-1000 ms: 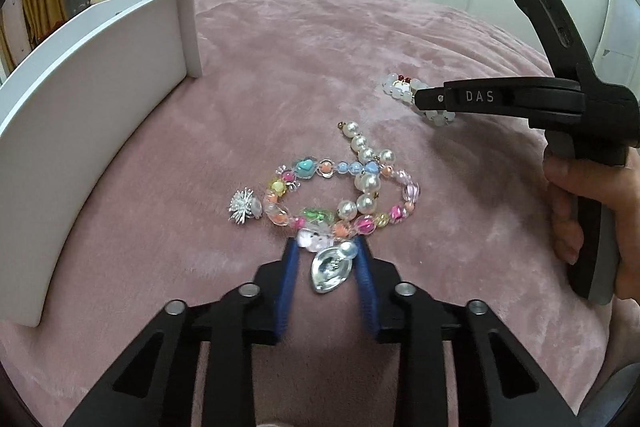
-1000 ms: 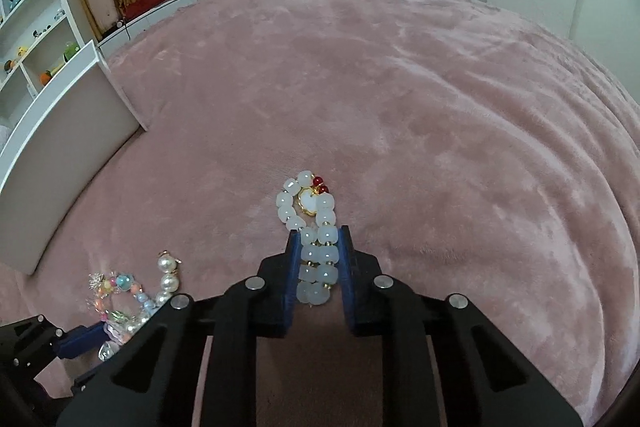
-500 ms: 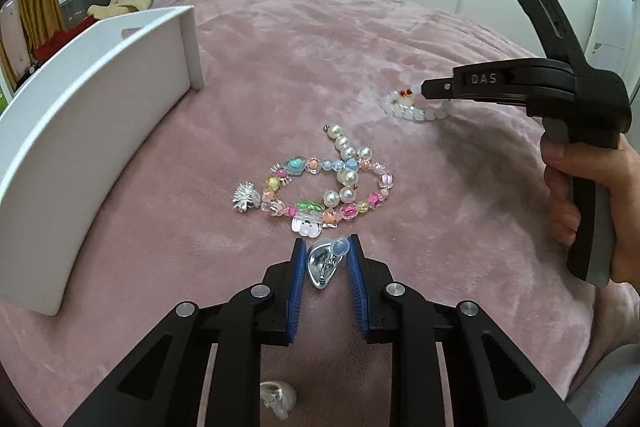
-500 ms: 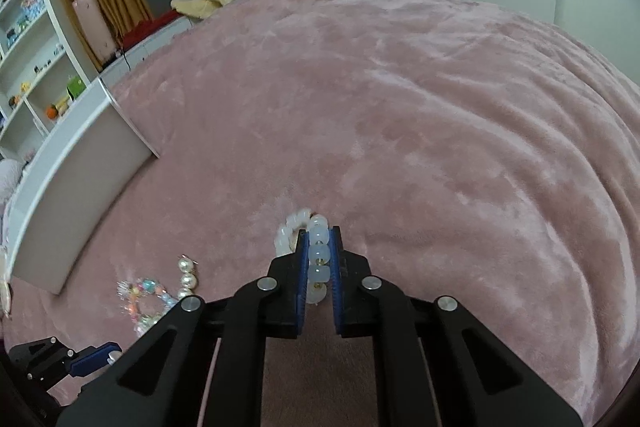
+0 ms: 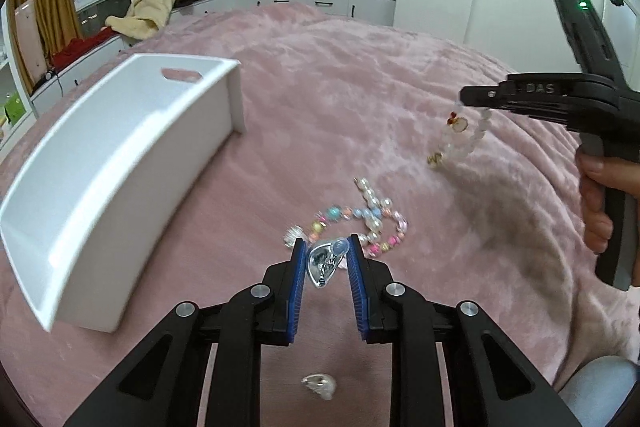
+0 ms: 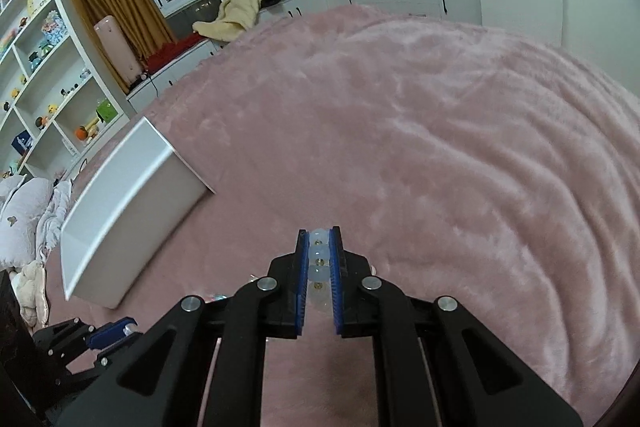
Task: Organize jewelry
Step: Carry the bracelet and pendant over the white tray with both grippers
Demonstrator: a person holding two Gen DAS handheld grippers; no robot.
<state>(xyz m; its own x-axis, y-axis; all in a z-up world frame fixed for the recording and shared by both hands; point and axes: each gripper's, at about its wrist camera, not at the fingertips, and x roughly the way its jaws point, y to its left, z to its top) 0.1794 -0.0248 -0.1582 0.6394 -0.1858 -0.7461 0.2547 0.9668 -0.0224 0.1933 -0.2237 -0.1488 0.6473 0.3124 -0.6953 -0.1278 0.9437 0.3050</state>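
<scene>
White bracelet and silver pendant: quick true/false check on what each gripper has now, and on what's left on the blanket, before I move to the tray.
1. The right gripper is shut on the white bead bracelet. True.
2. The bracelet lies flat on the pink blanket. False: it hangs from the gripper, above the blanket.
3. The left gripper holds the silver pendant between its pads. True.
4. The white tray already holds jewelry. False: no jewelry shows in the visible part of its inside.
5. The colorful bead bracelet lies on the blanket. True.
6. The pearl strand is inside the tray. False: it lies on the blanket with the colorful beads.
</scene>
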